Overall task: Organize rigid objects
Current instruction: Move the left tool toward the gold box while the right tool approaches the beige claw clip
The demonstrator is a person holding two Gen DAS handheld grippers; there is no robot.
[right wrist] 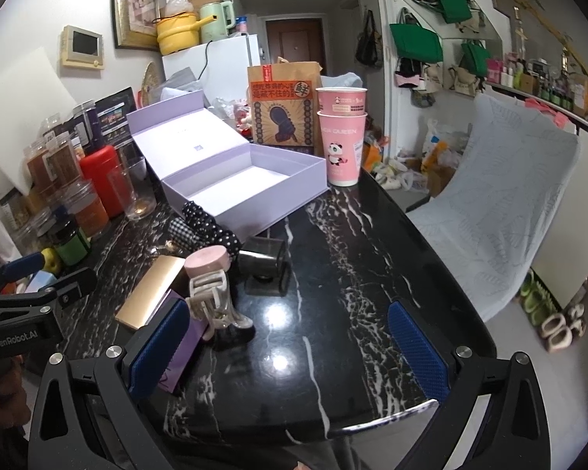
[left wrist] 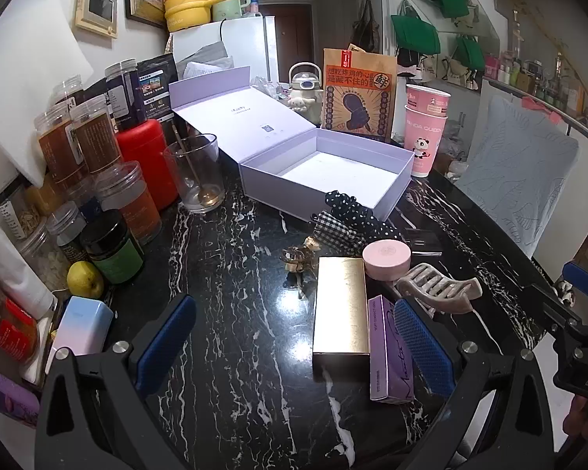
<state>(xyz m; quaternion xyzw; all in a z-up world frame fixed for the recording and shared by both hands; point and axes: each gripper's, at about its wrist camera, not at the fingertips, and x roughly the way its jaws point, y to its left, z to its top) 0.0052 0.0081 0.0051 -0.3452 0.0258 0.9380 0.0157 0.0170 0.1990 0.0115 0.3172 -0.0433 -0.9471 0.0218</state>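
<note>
An open lilac box [left wrist: 392, 192] [right wrist: 294, 196] stands empty at the back of the black marble table. In front of it lie dotted scrunchies [left wrist: 349, 215], a pink round compact [left wrist: 386, 260] [right wrist: 209, 260], a beige hair claw [left wrist: 439, 286] [right wrist: 215, 301], a gold box [left wrist: 341, 309] [right wrist: 149, 297], a purple box [left wrist: 386, 352] [right wrist: 184, 348] and a dark case [right wrist: 264, 264]. My left gripper [left wrist: 294, 348] is open above the gold and purple boxes, touching neither. My right gripper [right wrist: 290, 352] is open over bare table, right of the claw.
Jars [left wrist: 94, 145], a red canister [left wrist: 149, 164], a glass with a spoon [left wrist: 196, 176] and a lemon [left wrist: 84, 280] crowd the left side. Pink cups [right wrist: 343, 137] and a paper bag [right wrist: 284, 105] stand behind the box. A covered chair [right wrist: 509, 203] is beyond the right edge.
</note>
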